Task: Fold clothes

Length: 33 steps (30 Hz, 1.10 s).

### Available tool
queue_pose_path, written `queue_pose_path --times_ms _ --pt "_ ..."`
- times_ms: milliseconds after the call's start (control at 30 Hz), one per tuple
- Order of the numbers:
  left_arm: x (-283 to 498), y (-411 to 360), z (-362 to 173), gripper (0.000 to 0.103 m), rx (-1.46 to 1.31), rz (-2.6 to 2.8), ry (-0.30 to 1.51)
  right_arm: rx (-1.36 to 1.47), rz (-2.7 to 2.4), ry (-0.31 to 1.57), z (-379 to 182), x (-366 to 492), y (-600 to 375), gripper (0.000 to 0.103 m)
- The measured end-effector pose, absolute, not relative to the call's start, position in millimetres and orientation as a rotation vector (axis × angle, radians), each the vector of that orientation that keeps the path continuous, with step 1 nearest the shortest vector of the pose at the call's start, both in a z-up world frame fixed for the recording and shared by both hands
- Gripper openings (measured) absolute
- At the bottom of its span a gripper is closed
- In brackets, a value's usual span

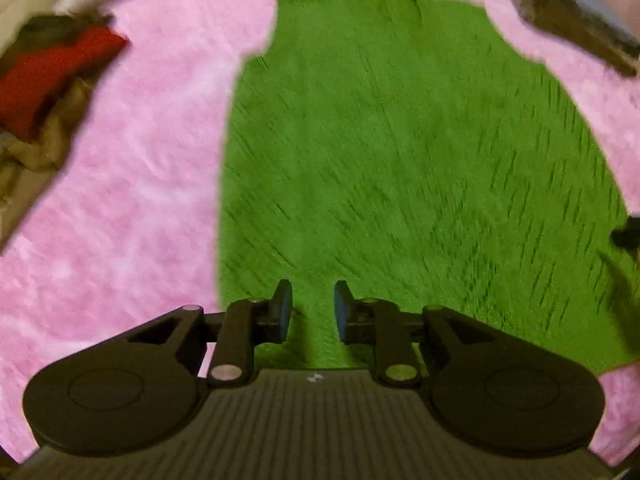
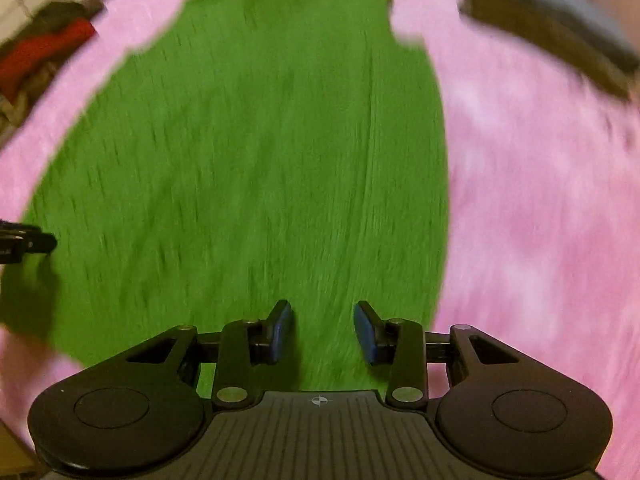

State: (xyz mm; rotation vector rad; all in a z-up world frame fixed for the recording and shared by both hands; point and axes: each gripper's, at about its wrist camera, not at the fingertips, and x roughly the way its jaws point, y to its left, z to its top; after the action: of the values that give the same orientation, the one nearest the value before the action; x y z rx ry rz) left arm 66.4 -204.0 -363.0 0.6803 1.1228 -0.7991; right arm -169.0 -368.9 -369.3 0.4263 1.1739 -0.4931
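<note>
Currently the green garment [image 1: 400, 168] lies spread flat on a pink fuzzy surface [image 1: 120, 200]; whether that is a bed, a rug or a counter cover I cannot tell. Left gripper [image 1: 309, 308] sits low over the garment's near edge at 6 o'clock, blue-padded fingers [image 1: 285, 312] apart, nothing between them. Right gripper [image 2: 323, 330] is likewise over the near edge of the green garment [image 2: 248, 152], jaws apart with a wider gap, empty. In the right wrist view the left gripper's tip shows at 9 o'clock over the cloth. Pile of red and tan clothes [image 1: 44, 92] at 10 o'clock off the pink surface [image 2: 540, 200]; grey-blue folded stack [image 1: 576, 16] at 1 o'clock. Both frames are motion-blurred, fine detail unreadable.
</note>
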Motion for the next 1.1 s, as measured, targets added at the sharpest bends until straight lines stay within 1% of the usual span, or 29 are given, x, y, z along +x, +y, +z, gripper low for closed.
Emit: queue_pose_path --times_ms 100,167,200,267,333,367,400,433,467,533,567,600,667,733,833,967,1100 --pt "53 -186 -371 0.019 0.712 -0.799 1.184 0.428 -0.531 1.202 -359 -194 -338 0.039" --pt "46 -169 -364 0.020 0.731 -0.806 1.231 0.478 -0.547 1.291 -352 -196 -330 0.039" --pt "43 -160 -359 0.020 0.740 -0.810 1.255 0.511 -0.559 1.300 -344 -195 -326 0.039" --pt "42 -142 -339 0.020 0.720 -0.816 1.293 0.581 -0.589 1.288 -324 -193 -318 0.039" --pt "42 -130 -311 0.022 0.700 -0.833 1.276 0.594 -0.616 1.244 -294 -185 -304 0.039" --pt "42 -125 -297 0.027 0.700 -0.844 1.253 0.595 -0.628 1.220 -278 -181 -297 0.046" --pt "44 -122 -280 0.030 0.705 -0.857 1.215 0.584 -0.641 1.197 -263 -176 -289 0.077" --pt "47 -120 -263 0.031 0.711 -0.870 1.171 0.569 -0.654 1.174 -247 -170 -280 0.093" --pt "50 -118 -246 0.034 0.713 -0.877 1.130 0.539 -0.665 1.145 -232 -166 -271 0.102" --pt "56 -114 -213 0.041 0.709 -0.885 1.052 0.480 -0.687 1.088 -202 -158 -254 0.102" --pt "58 -110 -198 0.048 0.701 -0.891 1.019 0.460 -0.700 1.067 -189 -156 -245 0.102" --pt "58 -105 -184 0.057 0.693 -0.897 0.989 0.450 -0.719 1.047 -180 -155 -237 0.102" --pt "56 -97 -160 0.068 0.679 -0.910 0.937 0.467 -0.751 1.007 -163 -158 -222 0.102" --pt "53 -87 -144 0.068 0.665 -0.930 0.902 0.508 -0.764 0.981 -154 -162 -208 0.102" --pt "46 -74 -131 0.068 0.649 -0.951 0.903 0.575 -0.767 0.975 -150 -167 -190 0.102" --pt "41 -62 -119 0.069 0.643 -0.955 0.897 0.585 -0.755 1.001 -144 -172 -175 0.102" --pt "36 -56 -108 0.069 0.628 -0.928 0.873 0.571 -0.723 1.026 -145 -179 -181 0.102"
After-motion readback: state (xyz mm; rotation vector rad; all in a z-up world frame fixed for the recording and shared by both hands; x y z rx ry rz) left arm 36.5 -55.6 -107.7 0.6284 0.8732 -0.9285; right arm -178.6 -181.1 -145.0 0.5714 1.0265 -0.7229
